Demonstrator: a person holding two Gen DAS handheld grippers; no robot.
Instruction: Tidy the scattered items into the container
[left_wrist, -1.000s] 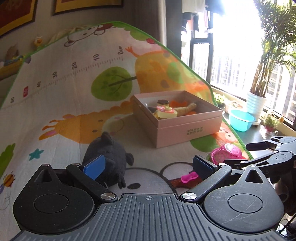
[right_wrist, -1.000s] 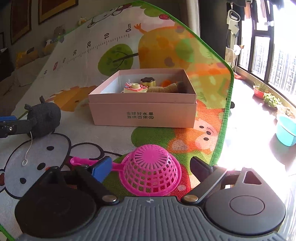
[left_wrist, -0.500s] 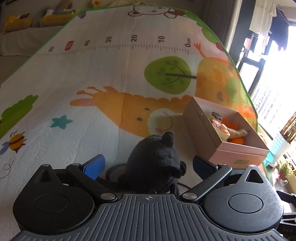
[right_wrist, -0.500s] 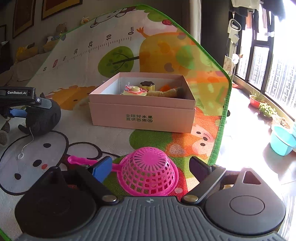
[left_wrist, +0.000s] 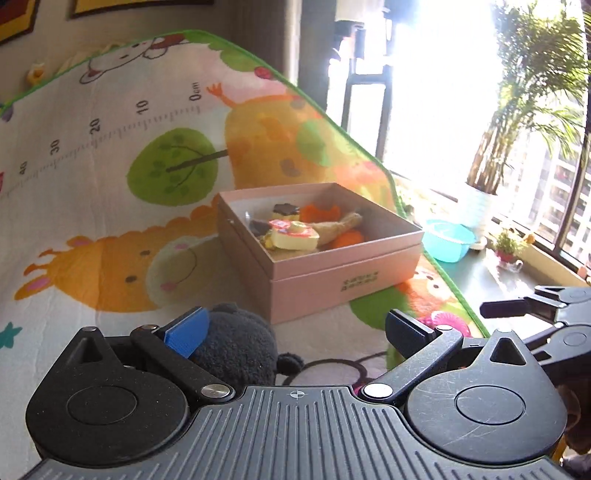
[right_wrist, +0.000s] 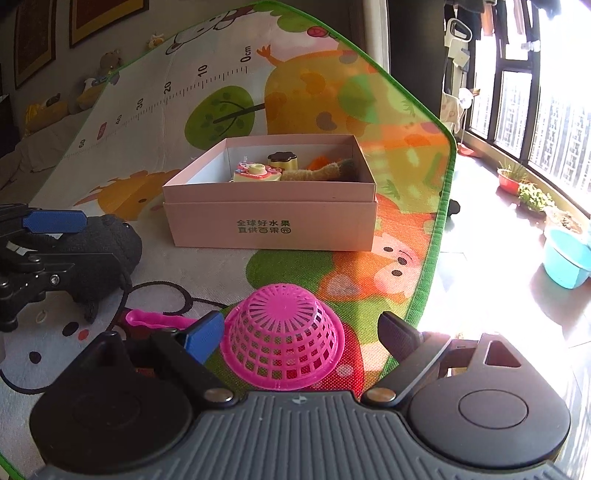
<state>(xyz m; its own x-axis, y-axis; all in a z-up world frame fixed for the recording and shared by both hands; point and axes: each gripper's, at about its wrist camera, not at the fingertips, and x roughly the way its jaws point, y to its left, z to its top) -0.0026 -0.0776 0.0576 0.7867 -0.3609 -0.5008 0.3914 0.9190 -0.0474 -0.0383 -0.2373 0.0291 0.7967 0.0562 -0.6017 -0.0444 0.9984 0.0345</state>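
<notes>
In the lower centre of the right wrist view, an upturned pink basket (right_wrist: 282, 338) sits on the play mat (right_wrist: 122, 155), between the spread jaws of the right gripper (right_wrist: 301, 334). The jaws stand wide and neither pad touches the basket. A pink spoon-like handle (right_wrist: 155, 319) lies just left of it.

In the lower left of the left wrist view, a black plush toy (left_wrist: 236, 343) lies between the wide-open jaws of the left gripper (left_wrist: 295, 328). The blue pad (left_wrist: 186, 332) overlaps the toy's left side in the view; I cannot tell if it touches. The dark pad stands clear on the right.

The pink box (right_wrist: 271, 218), the container, stands mid-frame in both views, open-topped, already holding several small toys.

The step in hand appears to be grasping the plush. To do it well, centre the jaws on the toy's thick body, not a limb, then close gently, since the soft filling will compress.

In the right wrist view, at mid-left, the plush's long axis runs roughly left to right, its rounded end toward the box; which end is the head I cannot tell. The basket is round, with no long axis; its opening faces down.
</notes>
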